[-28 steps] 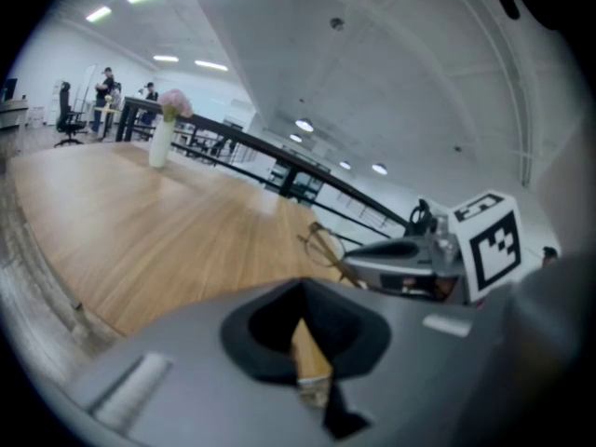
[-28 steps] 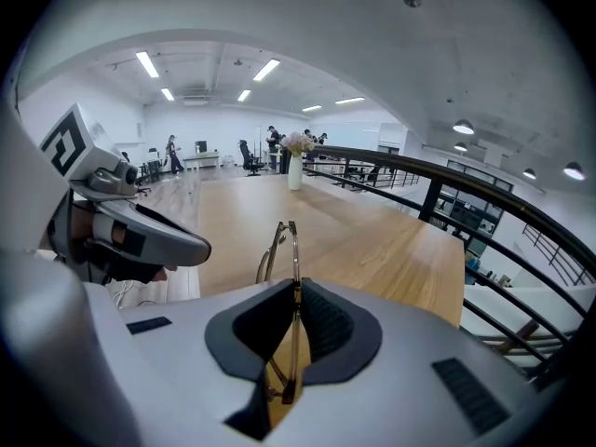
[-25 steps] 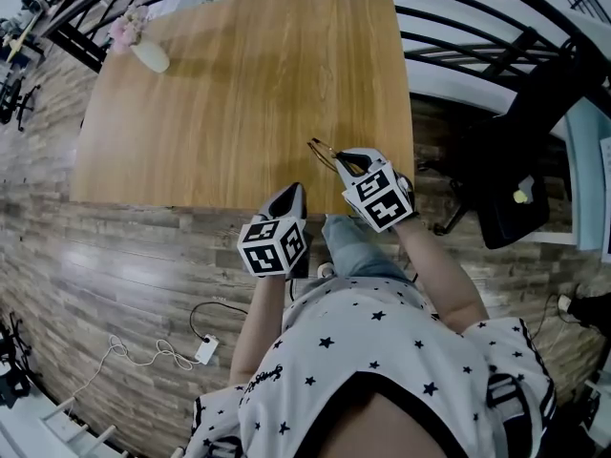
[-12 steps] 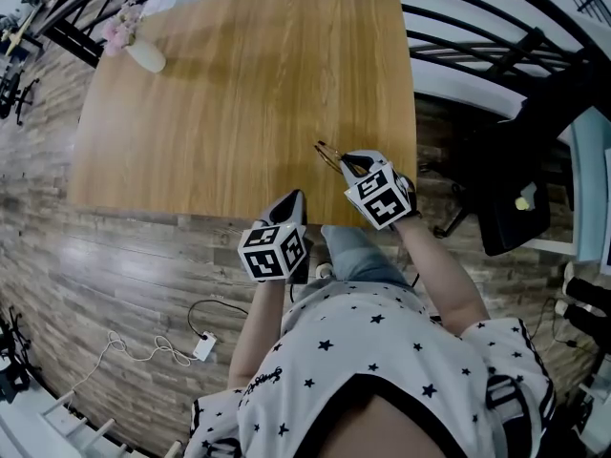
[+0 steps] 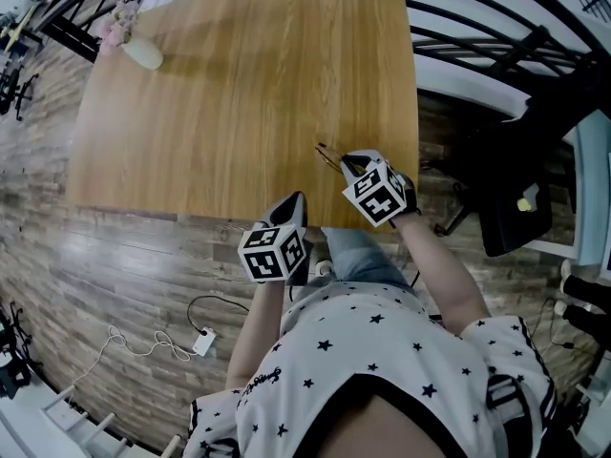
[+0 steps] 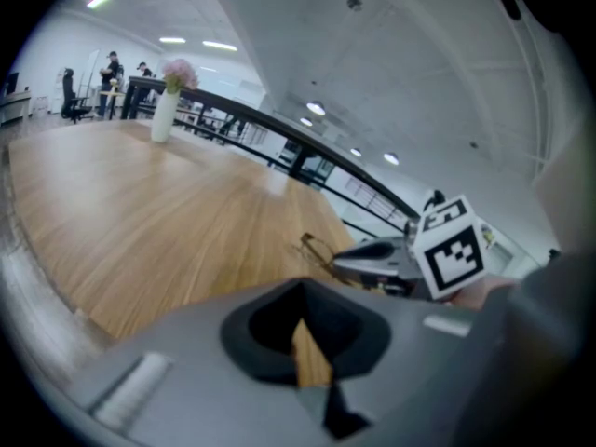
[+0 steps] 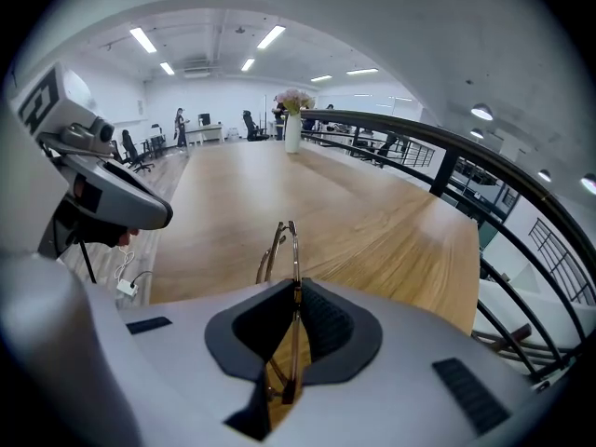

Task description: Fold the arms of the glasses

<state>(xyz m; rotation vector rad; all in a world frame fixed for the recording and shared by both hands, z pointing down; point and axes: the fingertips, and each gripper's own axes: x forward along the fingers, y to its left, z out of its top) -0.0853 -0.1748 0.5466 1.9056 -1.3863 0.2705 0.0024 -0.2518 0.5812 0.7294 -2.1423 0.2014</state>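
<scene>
Thin brown-framed glasses (image 5: pixel 328 155) hang just over the front right part of the wooden table (image 5: pixel 239 84). My right gripper (image 5: pixel 347 164) is shut on them. In the right gripper view the frame (image 7: pixel 284 245) stands edge-on, pinched between the dark pads, and sticks out ahead of the jaws. My left gripper (image 5: pixel 294 200) is shut and holds nothing. It hovers at the table's front edge, to the left of the glasses and apart from them. In the left gripper view the glasses (image 6: pixel 315 248) show ahead to the right, with the right gripper (image 6: pixel 343 257) behind them.
A white vase with pink flowers (image 5: pixel 134 48) stands at the table's far left corner. A black railing (image 5: pixel 477 55) and a black chair (image 5: pixel 516 198) are to the right of the table. A cable and plug (image 5: pixel 202 346) lie on the wood floor.
The right gripper has sunk a little toward the table with the glasses still in it. The left gripper has dropped slightly and stays shut.
</scene>
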